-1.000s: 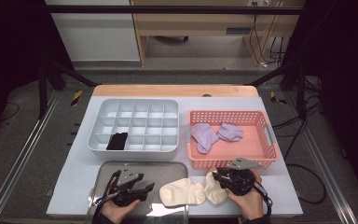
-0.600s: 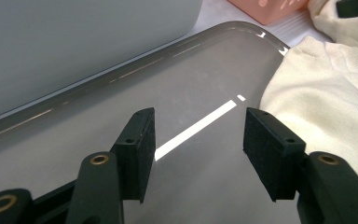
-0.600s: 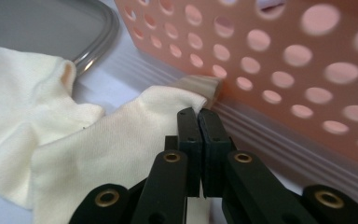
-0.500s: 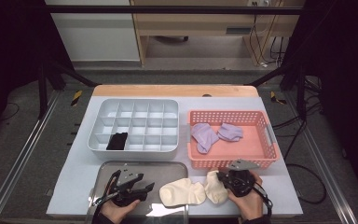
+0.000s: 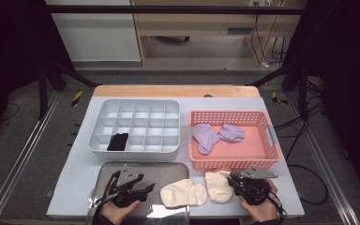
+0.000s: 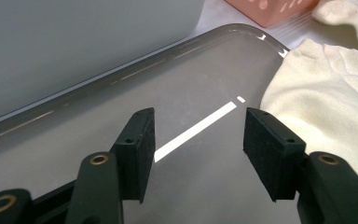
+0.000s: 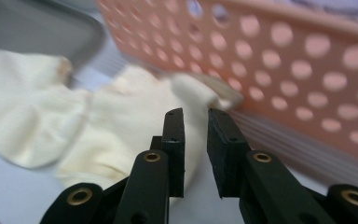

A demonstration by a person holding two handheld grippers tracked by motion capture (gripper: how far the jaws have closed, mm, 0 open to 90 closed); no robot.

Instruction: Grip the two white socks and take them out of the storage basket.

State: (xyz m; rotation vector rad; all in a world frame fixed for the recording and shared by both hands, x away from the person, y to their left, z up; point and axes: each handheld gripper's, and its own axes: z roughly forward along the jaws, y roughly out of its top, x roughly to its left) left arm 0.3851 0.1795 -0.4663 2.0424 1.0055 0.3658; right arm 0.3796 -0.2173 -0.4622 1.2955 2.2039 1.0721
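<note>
You held your right gripper (image 7: 196, 154) almost closed and empty, with one cream sock (image 7: 135, 135) just ahead for grabbing, while your left gripper (image 6: 198, 154) waited wide apart over the tray (image 6: 74, 154), the other sock (image 6: 326, 112) beside it.

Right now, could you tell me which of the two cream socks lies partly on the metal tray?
The left cream sock: its toe end overlaps the metal tray, while the right cream sock lies wholly on the table by the right gripper.
</note>
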